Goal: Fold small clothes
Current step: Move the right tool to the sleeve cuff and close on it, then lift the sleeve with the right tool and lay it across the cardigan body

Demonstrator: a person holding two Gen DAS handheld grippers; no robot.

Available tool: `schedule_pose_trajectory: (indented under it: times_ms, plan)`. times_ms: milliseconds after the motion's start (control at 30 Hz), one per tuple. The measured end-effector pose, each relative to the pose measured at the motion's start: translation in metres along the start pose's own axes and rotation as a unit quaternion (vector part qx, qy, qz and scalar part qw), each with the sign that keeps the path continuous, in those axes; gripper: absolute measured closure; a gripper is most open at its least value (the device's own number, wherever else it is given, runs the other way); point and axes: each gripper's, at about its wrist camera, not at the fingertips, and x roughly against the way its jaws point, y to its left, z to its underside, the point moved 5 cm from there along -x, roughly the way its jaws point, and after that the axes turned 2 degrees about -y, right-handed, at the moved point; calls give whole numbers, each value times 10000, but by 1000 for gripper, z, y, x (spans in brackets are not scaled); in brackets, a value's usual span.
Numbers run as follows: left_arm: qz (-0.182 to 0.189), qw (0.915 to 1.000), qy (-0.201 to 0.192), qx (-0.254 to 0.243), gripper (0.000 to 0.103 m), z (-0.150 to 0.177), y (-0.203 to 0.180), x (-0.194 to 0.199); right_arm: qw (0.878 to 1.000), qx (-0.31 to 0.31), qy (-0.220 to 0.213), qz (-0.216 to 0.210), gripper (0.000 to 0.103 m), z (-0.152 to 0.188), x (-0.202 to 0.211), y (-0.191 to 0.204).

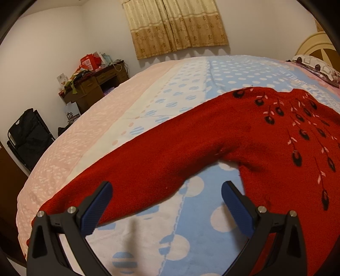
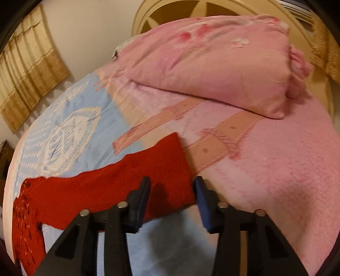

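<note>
A red knit sweater (image 1: 265,135) with black and pink flower embroidery lies flat on the bed. Its one sleeve (image 1: 127,167) stretches out to the left. My left gripper (image 1: 166,191) is open and empty, hovering just in front of that sleeve near the armpit. In the right wrist view the other sleeve (image 2: 119,184) stretches to the right, its cuff end (image 2: 174,152) on the bedspread. My right gripper (image 2: 172,189) is open around the cuff end of this sleeve, its jaws on either side and not closed on it.
The bedspread (image 1: 187,89) is blue and white with dots and pink edges. A large pink pillow (image 2: 212,63) lies at the headboard (image 2: 191,8). A cluttered wooden desk (image 1: 95,85) and a black folding chair (image 1: 29,135) stand beyond the bed's far left side.
</note>
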Motion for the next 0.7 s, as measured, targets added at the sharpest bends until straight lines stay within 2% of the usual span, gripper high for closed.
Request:
schedule_pose_trajectory:
  times_ms: [67,167,433,700]
  plan:
    - [11,10000,53,21,0,1,-1,-5,9998,28,76,-189,78,0,-4,6]
    - [24,9999,134,51,0,4,-1,-10,9996,71,58,-282,80,-3,-3,16]
    - [228,9995,134,161,0,4,6,-7,9960,473,-234,-722,81,-14,25,73]
    - [576,9977,15,353,0,-6,13,8,9860,987,-532,-1234,83,-15,56,154]
